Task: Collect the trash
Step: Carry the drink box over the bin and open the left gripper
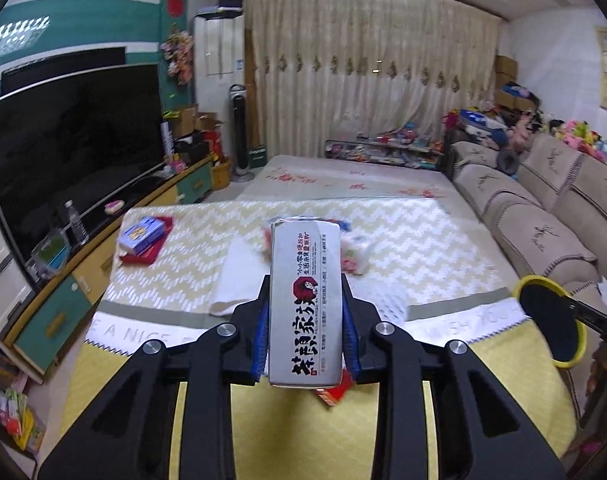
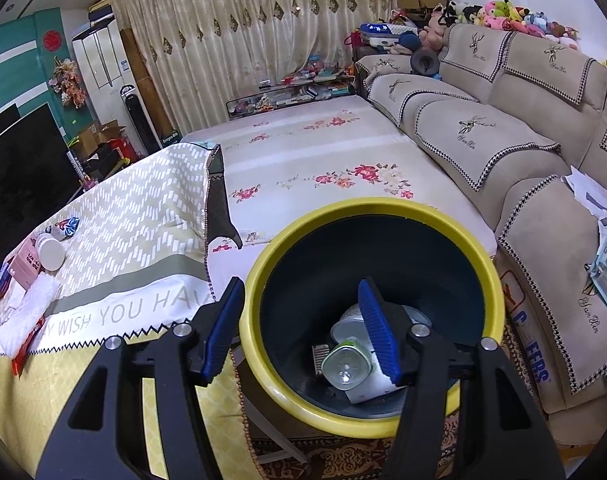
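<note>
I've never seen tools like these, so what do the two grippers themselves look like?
The left gripper and the right gripper look alike: matte black angular linkage arms with cut-out slots, round silver pivot bolts, and two fingers faced with ribbed blue pads. No cables, markings, hands or sleeves show.

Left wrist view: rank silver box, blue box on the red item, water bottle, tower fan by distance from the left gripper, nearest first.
1. Silver box: clamped in the left gripper.
2. Blue box: on the table, far left, atop the red item.
3. Water bottle: on the TV cabinet, further left.
4. Tower fan: by the curtain, at the back.
</note>
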